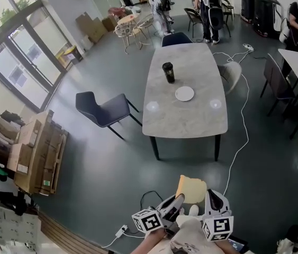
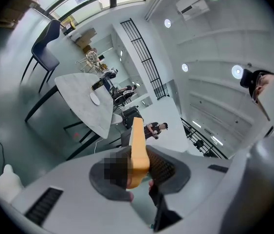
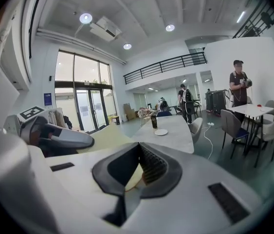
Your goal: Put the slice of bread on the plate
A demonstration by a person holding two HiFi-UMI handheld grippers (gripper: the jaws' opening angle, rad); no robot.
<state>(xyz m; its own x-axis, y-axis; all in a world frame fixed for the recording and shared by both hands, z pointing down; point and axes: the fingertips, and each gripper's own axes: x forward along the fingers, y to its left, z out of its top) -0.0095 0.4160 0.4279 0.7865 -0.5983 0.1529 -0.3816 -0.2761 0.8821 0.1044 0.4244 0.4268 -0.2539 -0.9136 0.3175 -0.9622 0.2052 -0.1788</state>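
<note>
the slice of bread [image 2: 137, 145] is clamped edge-on in the left gripper [image 2: 139, 168], well apart from the empty plate [image 1: 184, 93] on the table [image 1: 188, 123]; the right gripper [image 3: 138, 165] is closed on nothing; the carry and the placing are both left to do
</note>
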